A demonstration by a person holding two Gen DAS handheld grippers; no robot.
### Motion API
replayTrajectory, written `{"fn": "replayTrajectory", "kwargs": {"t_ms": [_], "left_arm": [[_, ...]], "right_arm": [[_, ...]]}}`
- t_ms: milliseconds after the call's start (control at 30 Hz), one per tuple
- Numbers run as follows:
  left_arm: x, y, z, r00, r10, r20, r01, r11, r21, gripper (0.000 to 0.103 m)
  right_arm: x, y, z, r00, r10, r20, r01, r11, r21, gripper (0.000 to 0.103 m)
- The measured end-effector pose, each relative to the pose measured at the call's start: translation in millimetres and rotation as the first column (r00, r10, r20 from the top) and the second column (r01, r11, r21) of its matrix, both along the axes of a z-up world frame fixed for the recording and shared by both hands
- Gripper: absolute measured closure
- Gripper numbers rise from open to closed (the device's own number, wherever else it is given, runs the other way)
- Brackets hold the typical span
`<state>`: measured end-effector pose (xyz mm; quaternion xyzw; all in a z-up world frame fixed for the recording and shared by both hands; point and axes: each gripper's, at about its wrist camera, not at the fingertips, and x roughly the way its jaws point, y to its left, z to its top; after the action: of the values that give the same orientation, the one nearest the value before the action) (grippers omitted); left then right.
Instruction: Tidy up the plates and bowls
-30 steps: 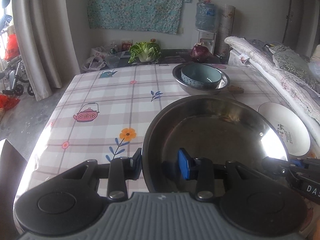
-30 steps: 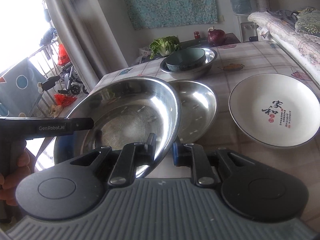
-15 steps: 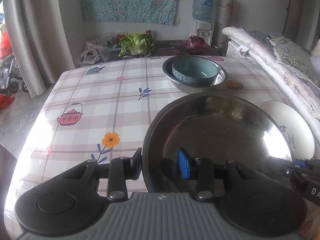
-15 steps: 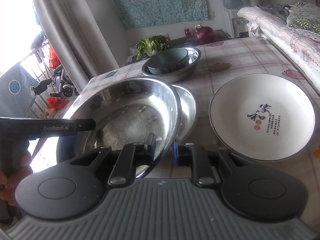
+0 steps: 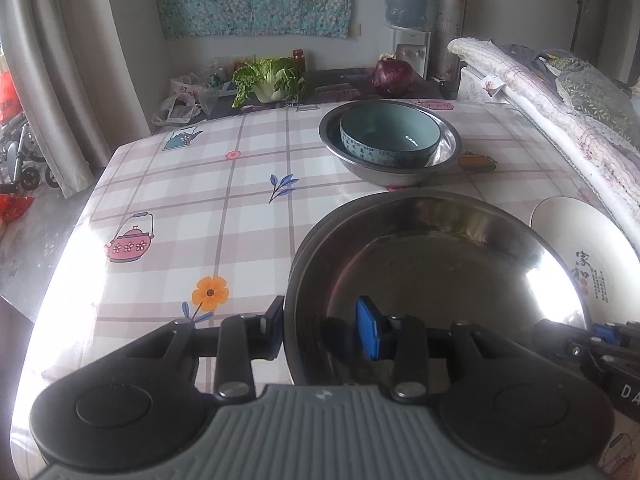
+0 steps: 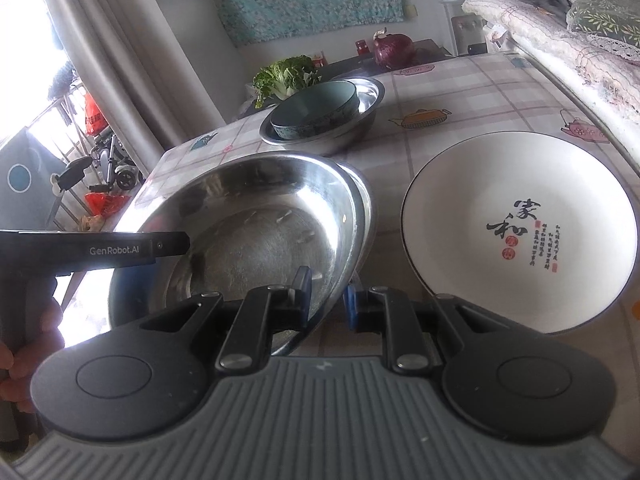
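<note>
**Q:** What does the figure show of the step in hand?

**A:** A steel bowl held by both tools. The left gripper pinches its left rim, one pad outside the wall, the blue pad inside. The right gripper is closed on the right rim. The bowl sits directly over a second steel bowl, of which only a sliver of rim shows on the far right side.

**Q:** Where are the other pieces?

**A:** A white plate lies on the table just to the right of the pair. Farther away a teal bowl rests inside a third steel bowl.

**Q:** How is the nesting done well?

**A:** Judged from the offset rims, the held bowl should be centred before release. Both sides should be kept level so that neither edge catches. The two grips are best loosened together, once the bowl is seated. The right hand should avoid the plate rim when drawing back.
</note>
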<state>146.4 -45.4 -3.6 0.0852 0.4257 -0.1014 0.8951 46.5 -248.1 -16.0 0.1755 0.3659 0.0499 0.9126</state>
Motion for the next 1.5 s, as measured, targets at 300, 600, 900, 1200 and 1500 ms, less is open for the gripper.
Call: {"fn": "replayTrajectory", "kwargs": {"t_ms": [300,600,900,1200,1500], "left_arm": [[4,0,-8,1.0,0.003,-0.023,-0.003,1.0,0.001,0.065],[9,-1,-16,0.999,-0.002,-0.042,0.003,1.0,0.006,0.065],[5,-1,-14,1.0,-0.016,-0.004,0.016,1.0,0.013,0.055],[-8,10,-4,0.999,-0.017,0.037,0.019,0.997,-0.073,0.041],[-42,30,3,0.99,-0.032,0.137,0.061,0.975,-0.215,0.014]], "right_arm": [[5,1,-3,1.0,0.002,-0.016,-0.002,1.0,-0.011,0.085],[12,1,-6,1.0,-0.002,-0.031,0.002,1.0,-0.016,0.085],[16,4,-3,1.0,-0.004,-0.019,0.003,0.999,-0.05,0.08],[10,6,9,0.999,-0.03,0.032,0.034,0.991,-0.13,0.036],[-20,-1,19,0.991,-0.092,0.098,0.104,0.987,-0.126,0.012]]}}
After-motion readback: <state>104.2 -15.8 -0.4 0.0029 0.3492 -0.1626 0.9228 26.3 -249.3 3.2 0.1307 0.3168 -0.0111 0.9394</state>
